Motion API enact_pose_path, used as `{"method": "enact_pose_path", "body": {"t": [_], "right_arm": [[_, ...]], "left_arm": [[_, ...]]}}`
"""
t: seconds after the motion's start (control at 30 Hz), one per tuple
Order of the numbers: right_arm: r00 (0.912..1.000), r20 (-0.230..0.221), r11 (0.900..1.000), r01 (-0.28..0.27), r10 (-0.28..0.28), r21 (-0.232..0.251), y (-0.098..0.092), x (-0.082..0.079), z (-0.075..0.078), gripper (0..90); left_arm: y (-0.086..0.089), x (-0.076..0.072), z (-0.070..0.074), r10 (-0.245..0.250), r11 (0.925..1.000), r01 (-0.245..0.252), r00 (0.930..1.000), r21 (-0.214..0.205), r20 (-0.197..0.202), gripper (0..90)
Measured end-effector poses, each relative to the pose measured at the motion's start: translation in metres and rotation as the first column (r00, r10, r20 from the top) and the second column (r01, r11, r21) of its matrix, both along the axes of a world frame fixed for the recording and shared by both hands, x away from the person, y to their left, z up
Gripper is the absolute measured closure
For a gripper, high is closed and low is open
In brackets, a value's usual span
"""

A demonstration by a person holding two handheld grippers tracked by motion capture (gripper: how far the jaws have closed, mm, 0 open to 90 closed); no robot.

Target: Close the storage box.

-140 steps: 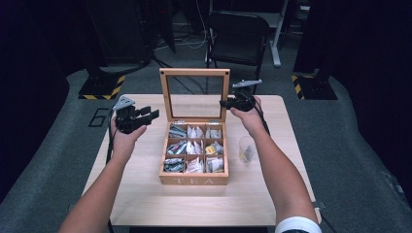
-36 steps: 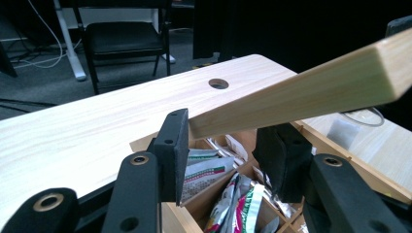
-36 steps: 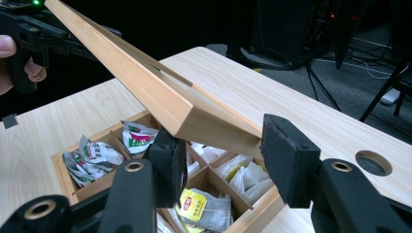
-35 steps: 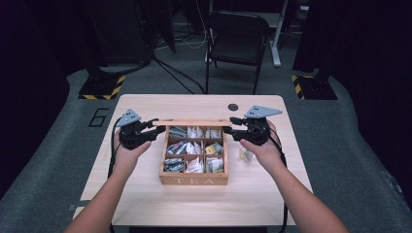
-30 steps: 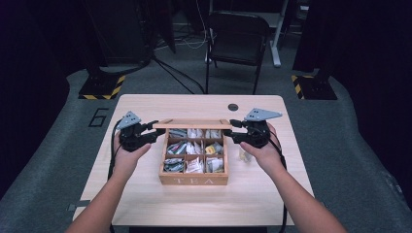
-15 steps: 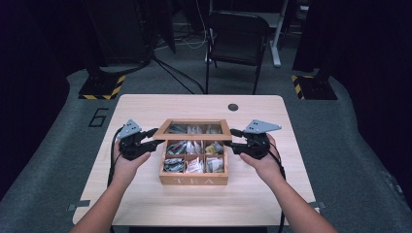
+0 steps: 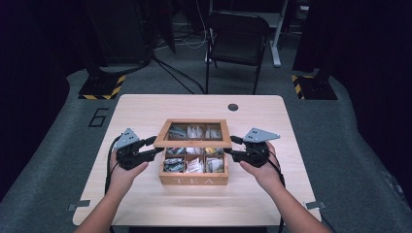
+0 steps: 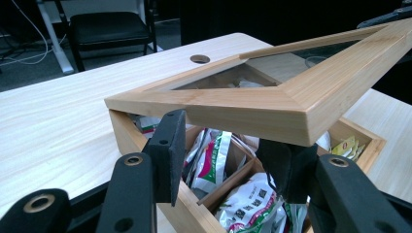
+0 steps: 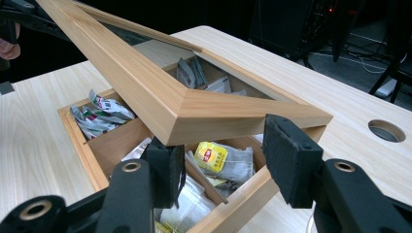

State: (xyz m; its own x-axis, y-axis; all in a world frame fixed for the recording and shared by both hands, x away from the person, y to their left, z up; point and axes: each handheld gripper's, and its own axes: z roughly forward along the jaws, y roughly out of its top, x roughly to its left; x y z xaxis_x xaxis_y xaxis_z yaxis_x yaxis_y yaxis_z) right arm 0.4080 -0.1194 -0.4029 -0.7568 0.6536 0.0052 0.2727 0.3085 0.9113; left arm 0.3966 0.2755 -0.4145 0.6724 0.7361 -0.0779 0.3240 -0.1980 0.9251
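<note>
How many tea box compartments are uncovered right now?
3 uncovered in the front row of the tea box: left, middle, right. More sit under the half-lowered lid, behind its glass.

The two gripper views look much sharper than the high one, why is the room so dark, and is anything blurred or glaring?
High view: soft and grainy, the light falls on the table while the surroundings go near black. Left gripper view: the lid of the tea box is crisp, the black jaws at the bottom are slightly soft. Right gripper view: even light, no glare on the lid's glass pane, background dim.
</note>
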Motion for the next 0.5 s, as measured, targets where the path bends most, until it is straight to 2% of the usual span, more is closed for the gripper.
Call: {"method": "enact_pose_path", "body": {"t": [0.33,0.5], "right_arm": [[1.0000,-0.003,1.0000,0.000,0.000,-0.005,0.000,-0.006,-0.012,49.8],[0.9999,-0.013,1.0000,-0.003,0.003,0.000,-0.001,-0.011,-0.022,49.7]], "left_arm": [[0.000,-0.006,-0.011,-0.002,1.0000,0.002,1.0000,0.002,0.001,52.9],[0.000,-0.010,-0.022,-0.005,1.0000,0.005,0.9999,0.001,-0.012,52.8]]}}
